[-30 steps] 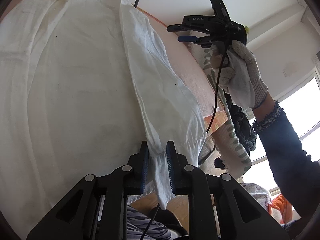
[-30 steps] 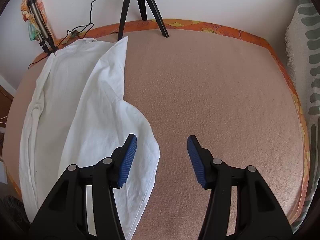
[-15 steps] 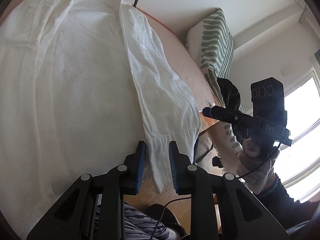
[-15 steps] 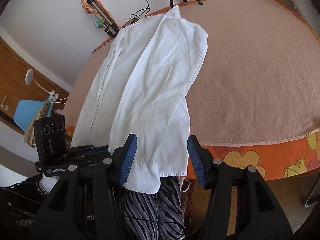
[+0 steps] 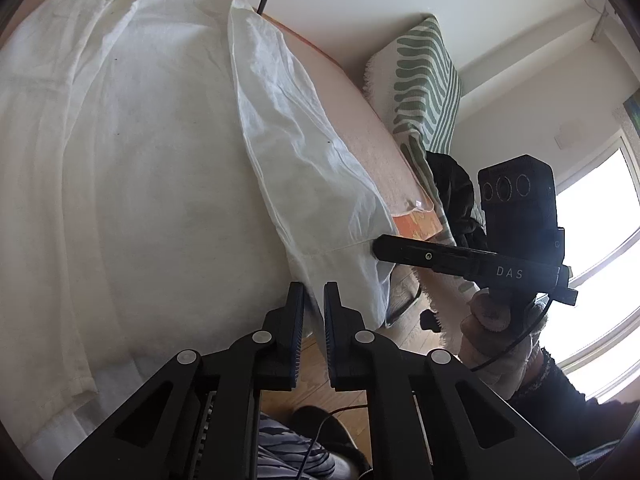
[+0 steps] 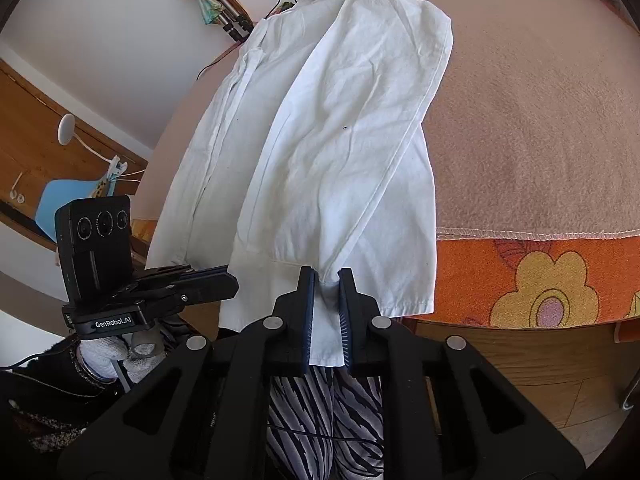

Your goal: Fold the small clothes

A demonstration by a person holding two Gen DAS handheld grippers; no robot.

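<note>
Clearly the fold is only begun. From the left wrist, the white shirt (image 5: 132, 168) lies spread over the peach blanket (image 5: 360, 136), with 1 sleeve (image 5: 304, 168) laid lengthwise over the body panel; its cuff end hangs past the table edge. The left gripper (image 5: 314, 320) has its blue ribbed pads nearly together with the cuff's hem between them, so it looks clenched on that fabric. The right gripper (image 5: 378, 246) meets the same cuff from the side, its tip pressed into the cloth. Beyond it stand a green-striped cushion (image 5: 424, 80) and a bright window (image 5: 592, 216).

From the right wrist, the right gripper (image 6: 325, 300) grips a gathered pinch of the cuff (image 6: 332, 280), cloth puckering into a narrow neck between the pads. The left gripper (image 6: 224, 280) reaches in just beside the cuff's other edge. The weave looks thin, crumpled and limp, with stitched seams along the sleeve; the blanket is fuzzy, over an orange flowered cloth (image 6: 532, 280).

By my judgement, 1 sleeve is in; the other sleeve, the side folds and the crosswise folds remain.
</note>
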